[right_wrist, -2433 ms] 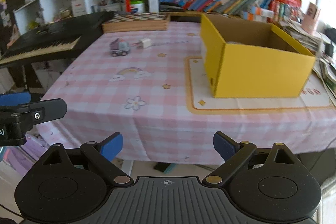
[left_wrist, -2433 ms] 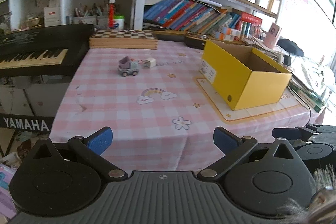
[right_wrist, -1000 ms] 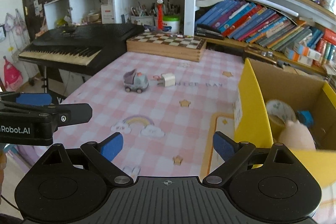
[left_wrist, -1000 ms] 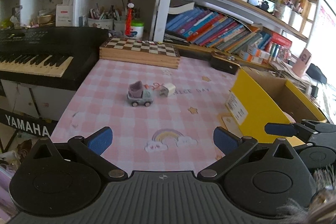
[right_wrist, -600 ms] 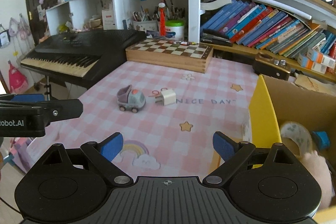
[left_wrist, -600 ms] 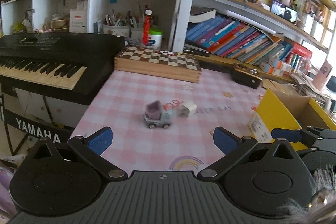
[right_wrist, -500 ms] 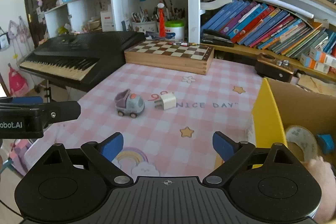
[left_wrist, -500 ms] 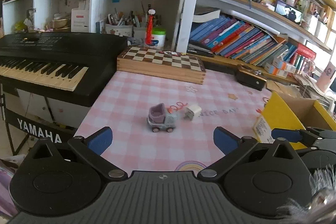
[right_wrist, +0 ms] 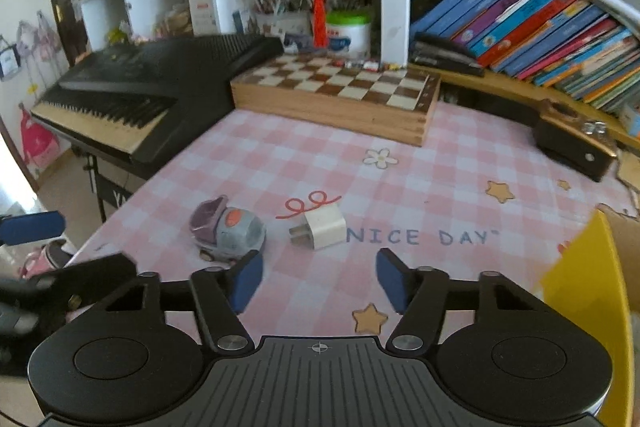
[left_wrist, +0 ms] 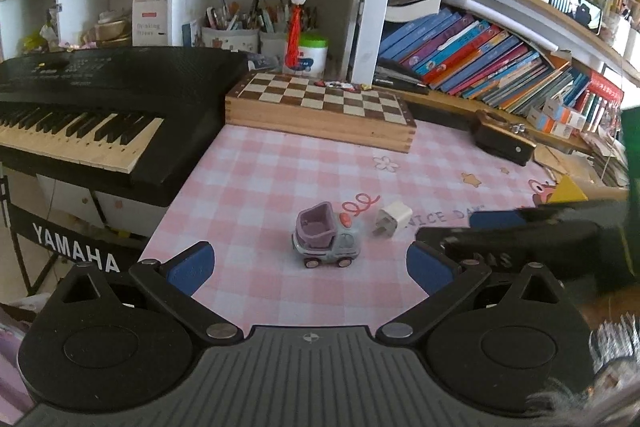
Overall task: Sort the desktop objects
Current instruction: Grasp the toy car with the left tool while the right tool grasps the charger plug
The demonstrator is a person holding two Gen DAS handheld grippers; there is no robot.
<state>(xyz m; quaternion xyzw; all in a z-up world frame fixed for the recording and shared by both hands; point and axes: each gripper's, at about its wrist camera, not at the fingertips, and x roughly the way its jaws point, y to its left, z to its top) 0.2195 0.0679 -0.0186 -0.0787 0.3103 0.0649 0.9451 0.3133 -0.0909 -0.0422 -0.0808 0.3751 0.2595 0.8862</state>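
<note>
White plastic makes up the little plug (right_wrist: pixel 318 227), a small square charger with two metal pins sticking out toward 9 o'clock. It looks hard, smooth and very light, so it will not bend or break, but it could slip or skid away if pushed. The flat sides are the best place to pinch it, not the pins. It lies on the pink checked desk (right_wrist: pixel 432 163), next to the words "NICE DAY".

At 9 o'clock from the plug, just beside it but not touching, sits a toy truck (right_wrist: pixel 228 231), grey with a purple bucket. It is hard plastic too, light, and its wheels may make it roll. Holding its wide body from both sides seems safest.

At 3 o'clock in the right view, a corner of the yellow box (right_wrist: pixel 592 291) shows. I think the things go in there.

The right tongs (right_wrist: pixel 318 281) are spread apart and hold nothing. The plug sits just ahead of the gap at 12 o'clock. The left tongs (left_wrist: pixel 308 265) are also spread wide and hold nothing, and the truck is between the blue pads, a bit ahead.

Behind it all, at 12 o'clock, are a wooden chessboard (left_wrist: pixel 320 111) and a black keyboard (left_wrist: pixel 100 107).

Half a second ago both tongs were farther back. Now they are much closer and lower, and the right tongs have closed a little.
</note>
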